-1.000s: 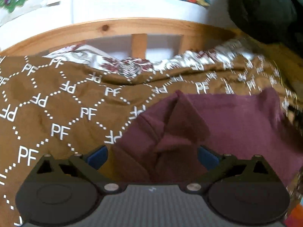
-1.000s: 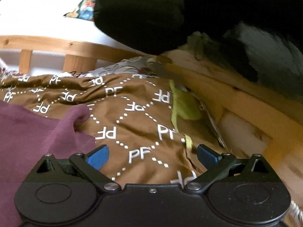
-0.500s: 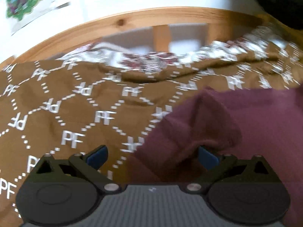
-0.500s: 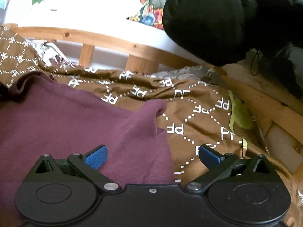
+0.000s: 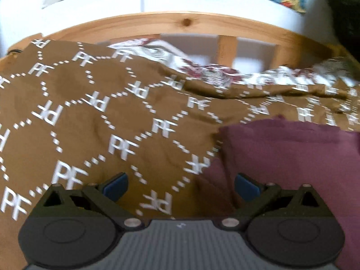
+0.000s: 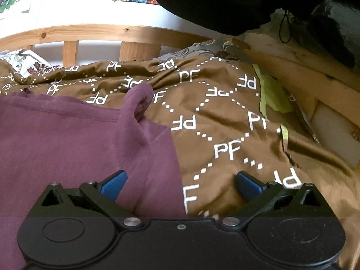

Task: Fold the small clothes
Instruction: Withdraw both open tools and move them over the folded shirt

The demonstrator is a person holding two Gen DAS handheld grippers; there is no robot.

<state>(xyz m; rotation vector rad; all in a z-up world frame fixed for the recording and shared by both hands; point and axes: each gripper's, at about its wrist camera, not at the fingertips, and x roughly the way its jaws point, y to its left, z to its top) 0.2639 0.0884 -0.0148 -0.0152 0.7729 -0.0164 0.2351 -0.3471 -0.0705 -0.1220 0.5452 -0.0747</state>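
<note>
Lying spread on a brown satin bedcover printed with white PF letters (image 6: 225,117): a maroon cotton garment (image 6: 67,139), filling the 9 o'clock half of the right wrist view, one fold bunching up toward 12 o'clock. Hovering over its edge with blue-tipped fingers wide apart and gripping nothing: the right gripper (image 6: 181,185). Showing the same garment (image 5: 292,157) at 3 o'clock in the left wrist view. Hanging likewise spread and empty at that cloth's border: the left gripper (image 5: 181,185). Curving across 12 o'clock: a pale wooden bed rail (image 5: 186,20).
</note>
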